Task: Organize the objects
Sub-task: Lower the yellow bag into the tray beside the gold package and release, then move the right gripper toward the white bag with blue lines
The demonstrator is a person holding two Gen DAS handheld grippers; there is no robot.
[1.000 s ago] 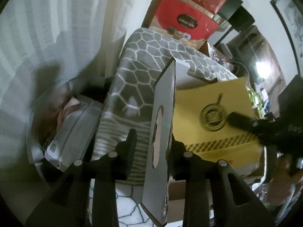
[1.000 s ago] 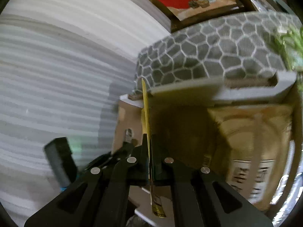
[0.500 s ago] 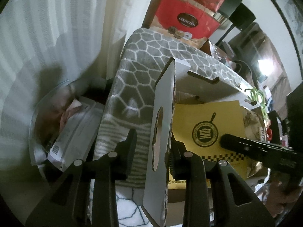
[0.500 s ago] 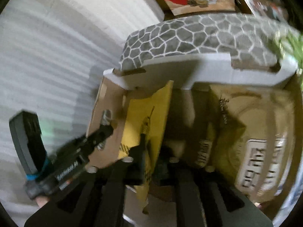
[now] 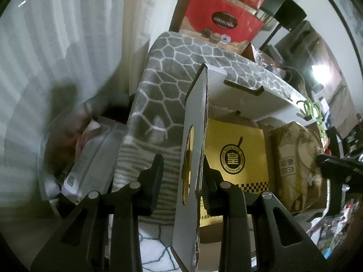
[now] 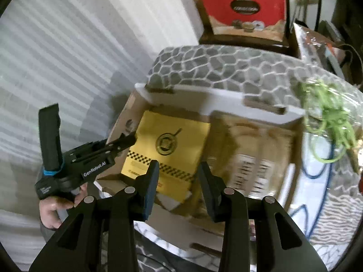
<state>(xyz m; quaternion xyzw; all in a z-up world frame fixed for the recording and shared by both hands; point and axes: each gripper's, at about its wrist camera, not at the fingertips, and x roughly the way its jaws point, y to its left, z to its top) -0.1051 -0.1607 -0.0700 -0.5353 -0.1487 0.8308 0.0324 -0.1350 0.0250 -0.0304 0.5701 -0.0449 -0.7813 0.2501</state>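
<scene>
Yellow packet (image 6: 172, 149) lies flat in the cardboard box (image 6: 127, 122), just past my right hand-held gripper (image 6: 178, 181), its long side running away from me. That one has just been opening and holds nothing. My left hand-held gripper (image 5: 181, 176) pinches the box's left flap (image 5: 192, 149), holding it up. One yellow packet, one brown bag (image 6: 254, 158) to its right, one box.
</scene>
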